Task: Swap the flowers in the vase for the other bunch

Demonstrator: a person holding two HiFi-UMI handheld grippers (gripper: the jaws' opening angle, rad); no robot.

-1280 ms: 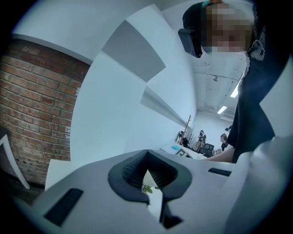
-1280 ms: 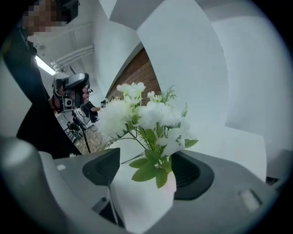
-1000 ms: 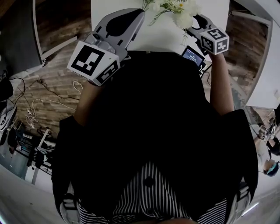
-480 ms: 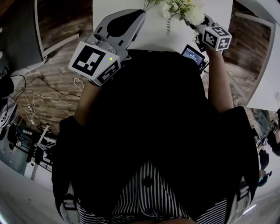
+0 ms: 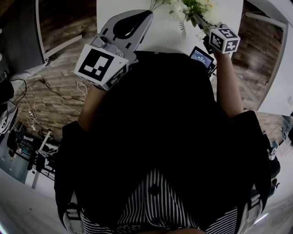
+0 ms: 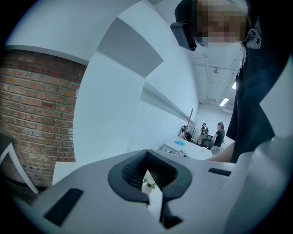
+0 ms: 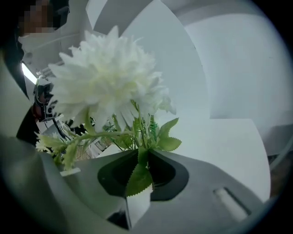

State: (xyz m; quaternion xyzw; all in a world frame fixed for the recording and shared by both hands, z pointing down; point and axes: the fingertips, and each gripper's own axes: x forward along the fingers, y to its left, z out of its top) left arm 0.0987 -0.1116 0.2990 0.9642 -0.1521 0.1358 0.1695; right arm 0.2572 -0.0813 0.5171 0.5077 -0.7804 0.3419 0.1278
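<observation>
Saw right gripper over the desk, toward its right side near the front edge. Caught its jaws just closing, green stems and a serrated leaf between them. Read the pads as pressed onto those stems in the right gripper view, so gripping the flower bunch. Noted one big white bloom straight above the jaws, with smaller green sprigs fanning left. In the head view, found the same bunch lifted above the desk and leaning out past the right gripper's marker cube.

Saw left gripper over the left part of the desk's front edge, its marker cube hanging off the desk toward the person. Read its jaws as brought together at the tips, nothing clamped between the pads. Glimpsed a tiny white-and-green scrap through the loop of the pads; could not tell what.

Spotted a few thin stems over the desk just beyond the left gripper's tip; could not tell whether touching. Spotted a small lit screen at the desk's front edge, below the right gripper. Logged a brick wall and two people far behind the desk.
</observation>
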